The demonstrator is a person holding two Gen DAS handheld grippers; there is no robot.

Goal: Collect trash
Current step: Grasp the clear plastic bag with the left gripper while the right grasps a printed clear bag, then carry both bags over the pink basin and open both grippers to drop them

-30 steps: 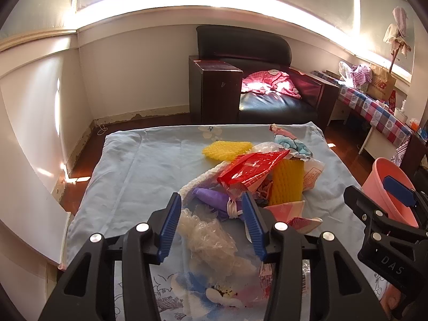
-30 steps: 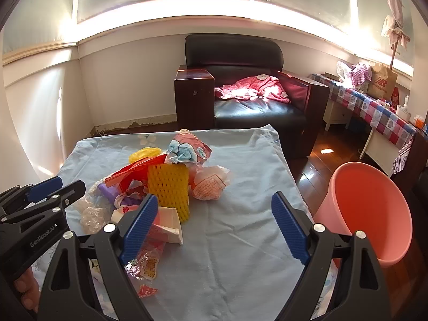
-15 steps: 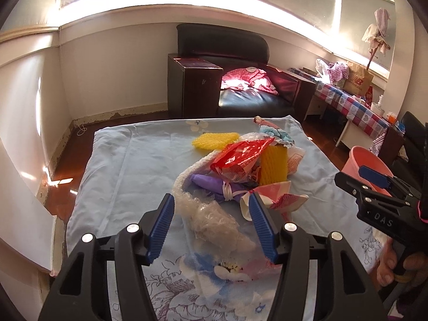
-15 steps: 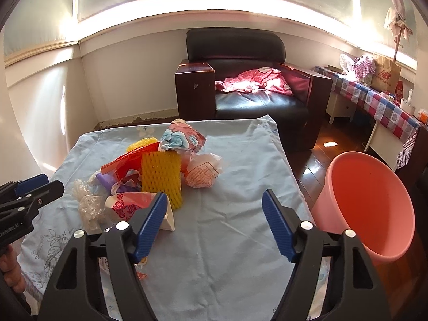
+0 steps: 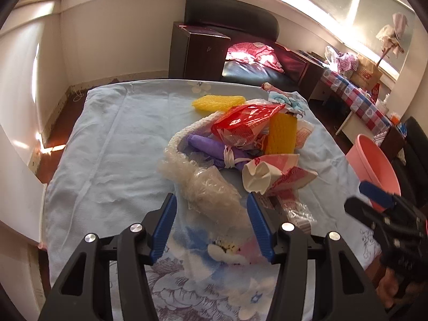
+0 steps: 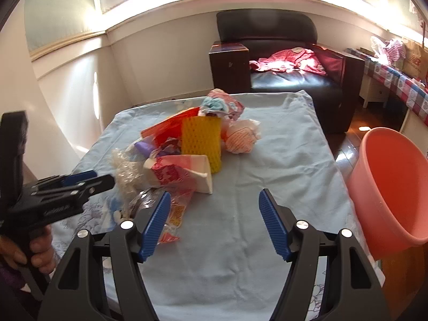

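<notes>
Trash pile on the desk, both hand-held grippers released.
Left hand-held gripper [image 5: 211, 224] has been closing slightly, straddling clear crumpled plastic [image 5: 206, 187]; right hand-held gripper [image 6: 215, 220], closing too, holds nothing; pink bucket [image 6: 388, 187] beside the desk [image 6: 281, 160].

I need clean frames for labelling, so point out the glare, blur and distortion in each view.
Left wrist view: window band blown out, walls bowed by fisheye, right claw blurred at the edge. Right wrist view: window strip overexposed, sun patch on the armchair, left claw soft, trash pile sharp.
</notes>
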